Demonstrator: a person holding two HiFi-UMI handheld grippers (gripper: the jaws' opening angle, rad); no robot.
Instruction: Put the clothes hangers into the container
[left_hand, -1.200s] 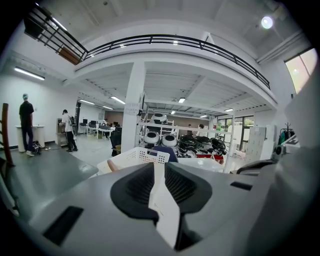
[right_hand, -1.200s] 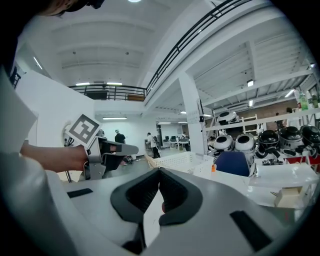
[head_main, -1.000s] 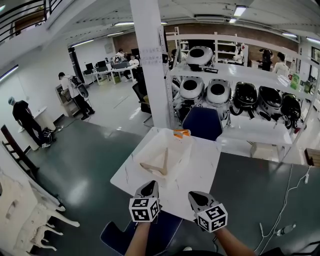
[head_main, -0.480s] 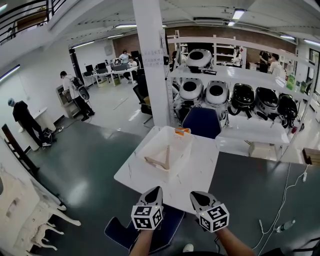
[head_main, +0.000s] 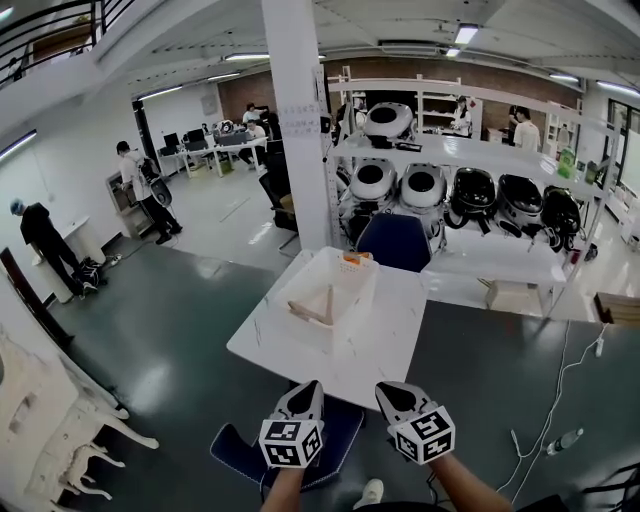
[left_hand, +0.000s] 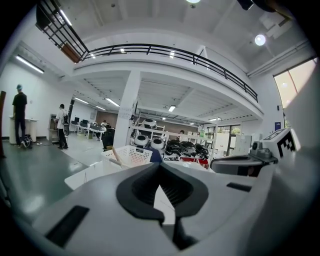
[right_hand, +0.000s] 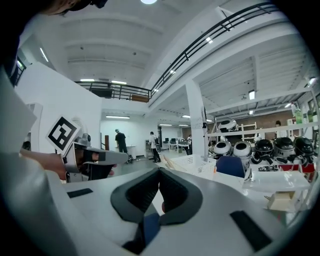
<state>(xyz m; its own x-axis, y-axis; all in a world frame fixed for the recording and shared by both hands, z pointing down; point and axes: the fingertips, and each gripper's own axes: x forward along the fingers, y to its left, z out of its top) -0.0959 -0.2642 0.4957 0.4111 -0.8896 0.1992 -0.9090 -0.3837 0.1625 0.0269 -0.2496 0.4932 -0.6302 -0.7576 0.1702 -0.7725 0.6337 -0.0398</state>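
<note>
Both shut and empty, your left gripper (head_main: 305, 390) and right gripper (head_main: 392, 395) face the container (head_main: 358, 298) at 12 o'clock, hangers (head_main: 320, 306) inside.

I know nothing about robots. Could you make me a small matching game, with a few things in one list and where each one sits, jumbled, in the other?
Things:
1. light wooden clothes hanger
2. white slotted plastic basket
3. rounded black and white shells
4. left gripper

Places:
A. on the white square table
B. on the white shelves
C. at the table's near side, jaws shut
D. inside the basket

Pairs: 1-D, 2-A, 3-B, 4-C
</note>
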